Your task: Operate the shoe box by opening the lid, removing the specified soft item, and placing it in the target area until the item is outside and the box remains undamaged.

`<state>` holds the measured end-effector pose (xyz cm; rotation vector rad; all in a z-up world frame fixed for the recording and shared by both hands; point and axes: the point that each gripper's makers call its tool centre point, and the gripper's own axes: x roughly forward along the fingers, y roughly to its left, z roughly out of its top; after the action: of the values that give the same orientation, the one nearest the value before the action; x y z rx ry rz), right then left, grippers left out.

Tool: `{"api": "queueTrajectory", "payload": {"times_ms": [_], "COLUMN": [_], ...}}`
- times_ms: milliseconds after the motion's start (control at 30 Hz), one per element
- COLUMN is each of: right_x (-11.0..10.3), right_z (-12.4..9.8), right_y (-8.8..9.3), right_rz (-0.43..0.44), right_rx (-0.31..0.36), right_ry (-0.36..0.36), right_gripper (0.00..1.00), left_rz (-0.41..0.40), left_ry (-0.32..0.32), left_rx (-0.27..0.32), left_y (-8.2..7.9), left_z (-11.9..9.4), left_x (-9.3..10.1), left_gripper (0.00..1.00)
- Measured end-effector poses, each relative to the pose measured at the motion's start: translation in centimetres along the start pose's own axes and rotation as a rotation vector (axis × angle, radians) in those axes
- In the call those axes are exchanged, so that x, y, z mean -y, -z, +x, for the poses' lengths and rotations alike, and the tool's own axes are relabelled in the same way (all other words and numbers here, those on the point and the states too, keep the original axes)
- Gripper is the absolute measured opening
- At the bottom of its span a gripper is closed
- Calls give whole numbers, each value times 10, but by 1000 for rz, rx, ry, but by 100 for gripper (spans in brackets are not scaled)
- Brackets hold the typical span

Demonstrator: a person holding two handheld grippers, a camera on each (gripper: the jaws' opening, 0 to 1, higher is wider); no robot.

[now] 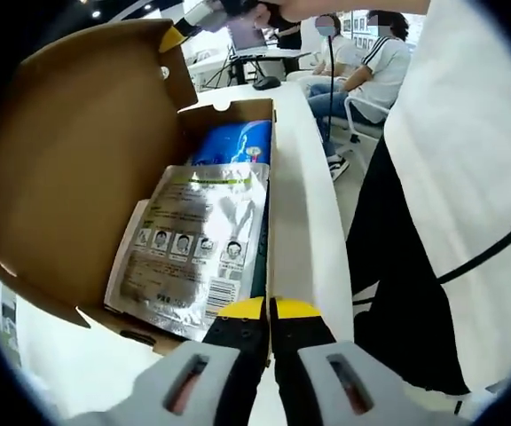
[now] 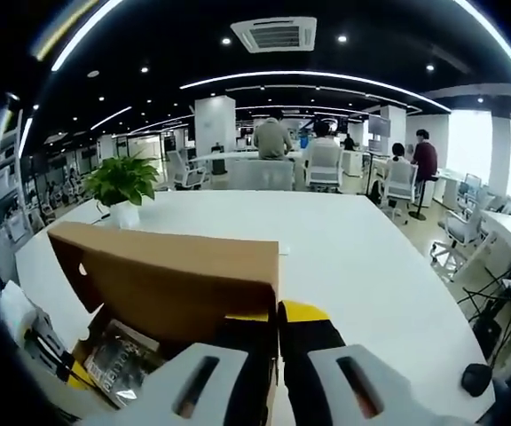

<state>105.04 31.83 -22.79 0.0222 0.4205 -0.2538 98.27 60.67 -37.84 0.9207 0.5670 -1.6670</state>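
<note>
Left gripper view: own jaws pressed together at six o'clock, left gripper (image 1: pixel 269 311) apparently pinching the near edge of a silver foil pouch (image 1: pixel 193 244). Just beyond, lying flat inside the open shoe box (image 1: pixel 229 111), over a blue packet (image 1: pixel 233 142). Probably light, floppy, slick; best gripped by a corner seam. At twelve o'clock, right gripper (image 1: pixel 171 40) clamping the raised lid (image 1: pixel 78 160), holding it open.
</note>
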Motion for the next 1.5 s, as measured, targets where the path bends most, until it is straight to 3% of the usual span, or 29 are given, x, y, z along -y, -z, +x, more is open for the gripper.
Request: {"api": "queueTrajectory", "payload": {"times_ms": [333,700,1000,1367,1500], "right_x": [0,0,1,1,1], "right_z": [19,36,54,60,67], "right_y": [-7,-9,-11,-9,-8], "right_rz": [-51,-31,-47,2,-26], "right_rx": [-12,-14,-60,-80,-94], "right_ry": [-19,-17,-42,-45,-40], "right_gripper": [0,0,0,0,0], "left_rz": [-15,-13,-13,-29,-28], "left_ry": [-31,-47,-44,-61,-62], "left_rx": [22,23,22,12,12], "left_y": [0,0,1,0,0], "left_z": [0,0,1,2,2], "left_x": [-1,-2,-2,-3,-3], "left_gripper": [2,2,2,3,3]}}
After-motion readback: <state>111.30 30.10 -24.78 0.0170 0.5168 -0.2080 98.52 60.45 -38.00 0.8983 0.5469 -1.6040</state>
